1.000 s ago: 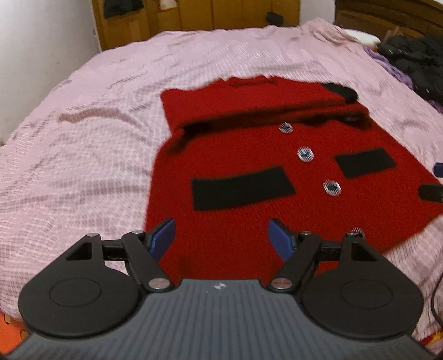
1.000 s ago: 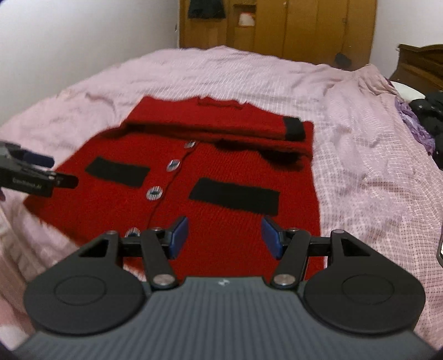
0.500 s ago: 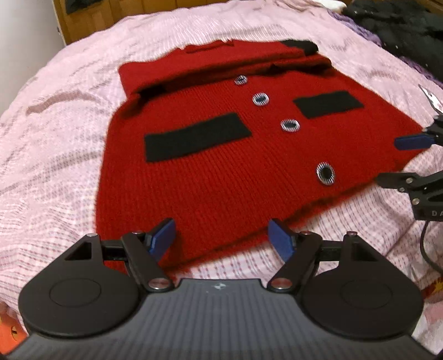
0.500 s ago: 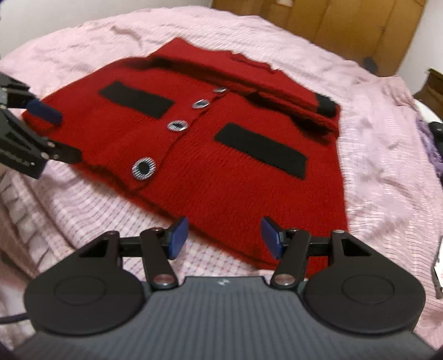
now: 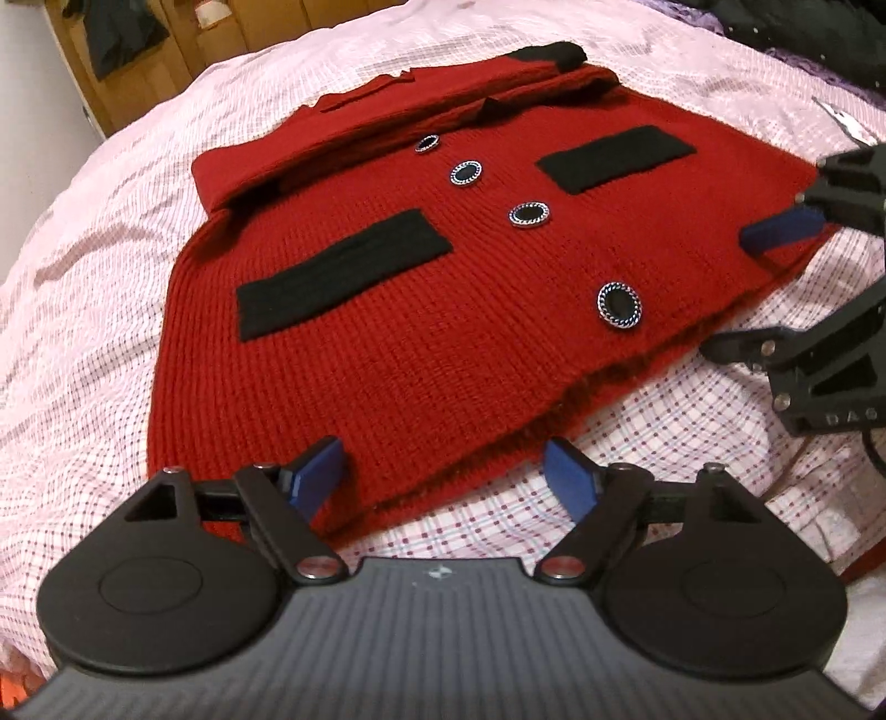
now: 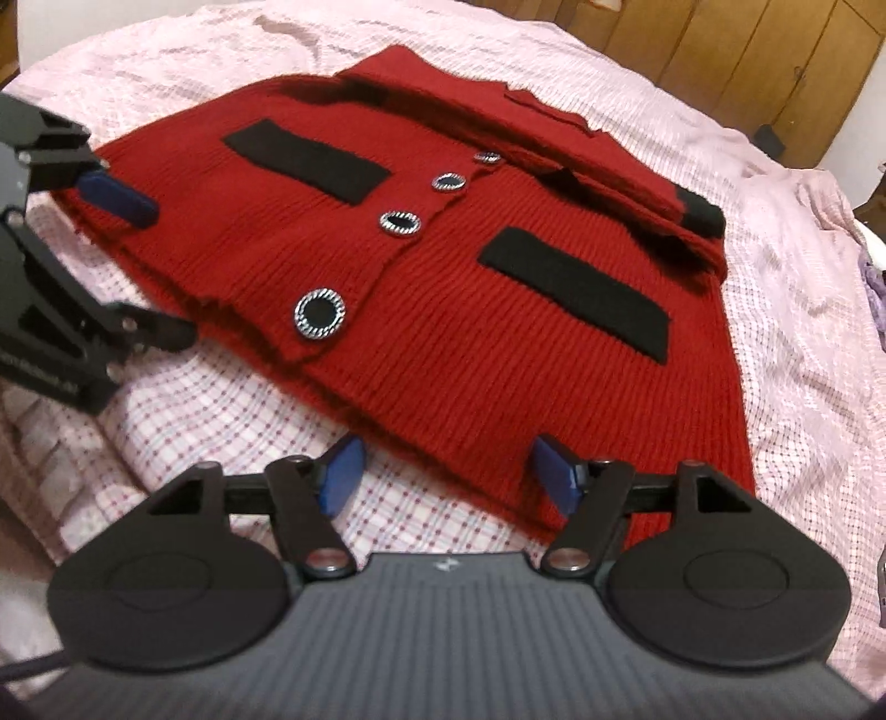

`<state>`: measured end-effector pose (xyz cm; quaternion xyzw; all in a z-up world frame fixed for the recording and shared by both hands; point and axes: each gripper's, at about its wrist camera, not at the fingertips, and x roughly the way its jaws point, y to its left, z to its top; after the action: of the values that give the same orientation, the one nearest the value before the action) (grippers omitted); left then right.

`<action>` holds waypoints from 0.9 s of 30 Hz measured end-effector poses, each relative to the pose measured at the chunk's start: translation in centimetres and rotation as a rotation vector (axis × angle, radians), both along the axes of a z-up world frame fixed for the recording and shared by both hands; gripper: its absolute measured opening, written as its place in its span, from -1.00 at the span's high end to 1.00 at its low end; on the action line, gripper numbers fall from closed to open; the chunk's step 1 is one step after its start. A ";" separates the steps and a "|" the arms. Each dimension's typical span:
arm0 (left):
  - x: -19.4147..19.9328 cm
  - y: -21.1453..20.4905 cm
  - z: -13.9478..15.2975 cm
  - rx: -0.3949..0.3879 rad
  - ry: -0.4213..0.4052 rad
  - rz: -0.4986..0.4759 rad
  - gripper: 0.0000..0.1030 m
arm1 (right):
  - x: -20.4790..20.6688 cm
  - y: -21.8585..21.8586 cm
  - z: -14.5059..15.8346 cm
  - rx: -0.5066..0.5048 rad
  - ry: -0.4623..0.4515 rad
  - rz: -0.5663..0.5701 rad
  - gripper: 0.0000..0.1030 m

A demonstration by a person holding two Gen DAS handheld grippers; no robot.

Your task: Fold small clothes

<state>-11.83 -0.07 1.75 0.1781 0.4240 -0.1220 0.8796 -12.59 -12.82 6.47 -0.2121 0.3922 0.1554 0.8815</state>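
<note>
Bedsheet (image 5: 83, 310) holds cardigan (image 5: 421, 343) flat, hem nearest camera.

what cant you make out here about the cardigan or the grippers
- Cardigan sleeves: both views, folded across the top, their full length hidden under the folds.
- Its near corners: each wrist view, its own gripper body covers them.
- Right gripper in the left wrist view: cut off by the right edge, one blue pad over the hem; contact unclear.
- Left gripper in the right wrist view: cut off by the left edge.
- Dark pile: top right, too cropped to identify.
</note>
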 end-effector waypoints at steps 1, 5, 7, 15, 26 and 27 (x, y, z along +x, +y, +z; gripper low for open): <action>0.0 -0.1 -0.1 0.004 -0.002 -0.001 -0.65 | 0.1 -0.2 0.1 0.011 -0.007 -0.013 -0.35; 0.1 -0.2 -0.1 0.003 -0.005 -0.001 -0.66 | 0.8 -1.0 0.6 0.065 -0.036 -0.070 -0.35; 0.2 -0.2 -0.1 0.001 -0.007 -0.001 -0.66 | 1.1 -1.5 0.9 0.087 -0.058 -0.109 -0.35; 0.1 -0.3 0.0 0.012 -0.013 0.000 -0.66 | 2.0 -3.6 2.0 0.179 -0.103 -0.219 -0.35; 0.8 1.8 1.0 0.013 -0.064 0.069 -0.66 | 2.3 -6.2 2.7 0.210 -0.124 -0.302 -0.35; 1.0 2.3 1.1 0.012 -0.066 0.088 -0.66 | 2.3 -6.4 2.6 0.215 -0.123 -0.307 -0.35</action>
<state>-10.80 2.22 2.84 0.1686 0.4029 -0.0747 0.8965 -10.28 -19.20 9.12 -0.0634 0.3463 0.0467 0.9348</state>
